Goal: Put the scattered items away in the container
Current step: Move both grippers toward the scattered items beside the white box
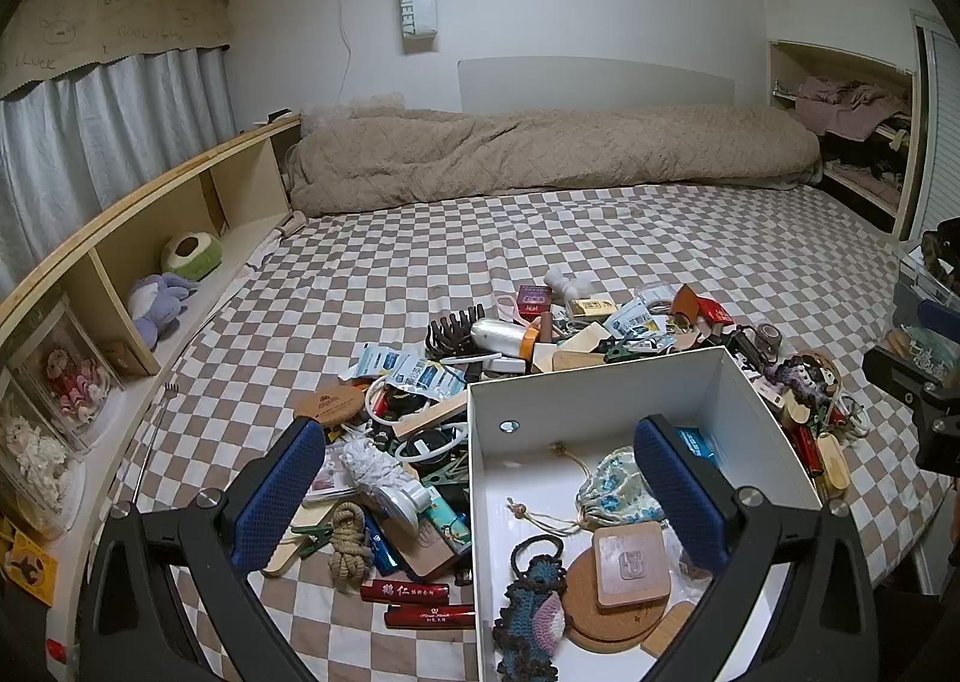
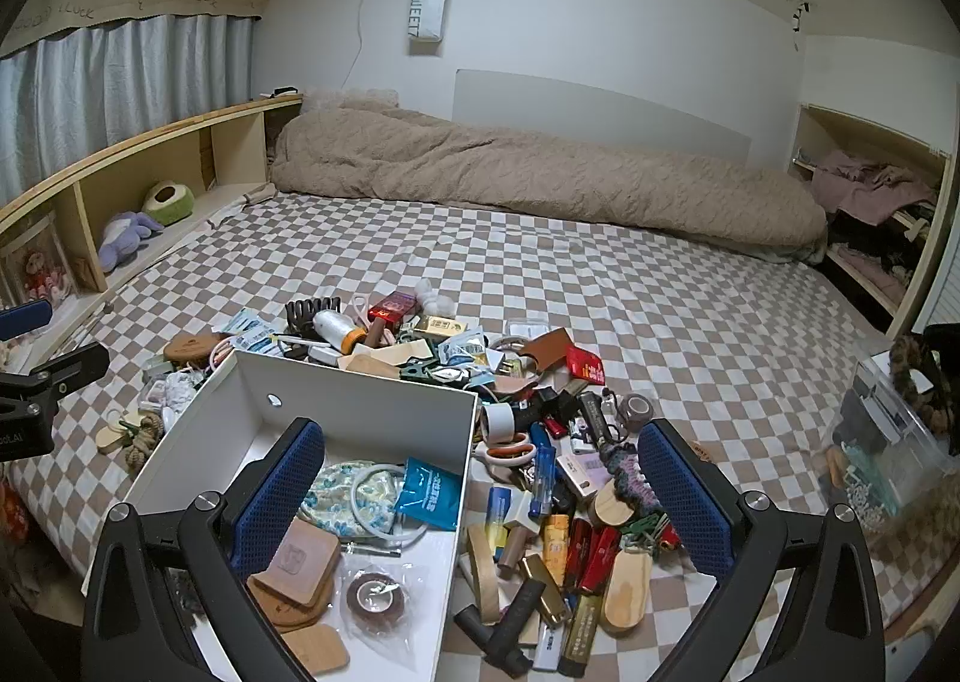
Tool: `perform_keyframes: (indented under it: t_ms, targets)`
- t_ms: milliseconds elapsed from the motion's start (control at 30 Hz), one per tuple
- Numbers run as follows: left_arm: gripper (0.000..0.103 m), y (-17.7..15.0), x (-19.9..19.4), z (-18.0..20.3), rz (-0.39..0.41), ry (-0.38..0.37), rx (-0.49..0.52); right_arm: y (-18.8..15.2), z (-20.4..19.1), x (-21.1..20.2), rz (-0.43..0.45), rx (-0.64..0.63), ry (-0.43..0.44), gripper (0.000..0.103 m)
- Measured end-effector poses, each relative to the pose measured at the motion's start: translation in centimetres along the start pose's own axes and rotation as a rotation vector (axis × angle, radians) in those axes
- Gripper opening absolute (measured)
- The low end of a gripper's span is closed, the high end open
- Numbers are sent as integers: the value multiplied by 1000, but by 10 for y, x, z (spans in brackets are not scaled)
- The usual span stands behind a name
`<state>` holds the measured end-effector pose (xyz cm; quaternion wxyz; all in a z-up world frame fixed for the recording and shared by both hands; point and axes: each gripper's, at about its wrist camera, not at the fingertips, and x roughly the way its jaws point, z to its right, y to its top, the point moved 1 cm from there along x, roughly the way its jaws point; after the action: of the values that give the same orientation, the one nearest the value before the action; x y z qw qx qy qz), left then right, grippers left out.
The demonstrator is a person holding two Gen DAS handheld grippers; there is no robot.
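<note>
Both tools hover spread wide and empty, the left tool (image 1: 480, 478) over the white box (image 1: 774, 430) on the bed (image 1: 480, 238), the right tool (image 2: 480, 478) above the clutter (image 2: 558, 538) beside it; next comes choosing and pinching one loose piece

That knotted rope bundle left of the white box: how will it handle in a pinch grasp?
The knotted rope bundle is probably soft and compliant, so the fingers would sink in. It looks light. Being coiled and knotted, it likely lifts as one lump and won't roll, though the green clip beside it might snag.
</note>
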<state>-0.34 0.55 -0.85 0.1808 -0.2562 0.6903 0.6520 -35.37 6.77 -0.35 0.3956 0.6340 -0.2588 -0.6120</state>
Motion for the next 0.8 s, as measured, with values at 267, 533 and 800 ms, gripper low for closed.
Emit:
perform_keyframes:
  t_ms: [267, 533, 800]
  targets:
    - [103, -2, 1, 0, -4, 12, -10, -1, -1, 1, 0, -3, 5, 103]
    - [103, -5, 8, -9, -22, 29, -41, -3, 10, 7, -15, 21, 9, 103]
    - [103, -4, 14, -28, -31, 54, -96, -5, 29, 15, -32, 54, 2, 103]
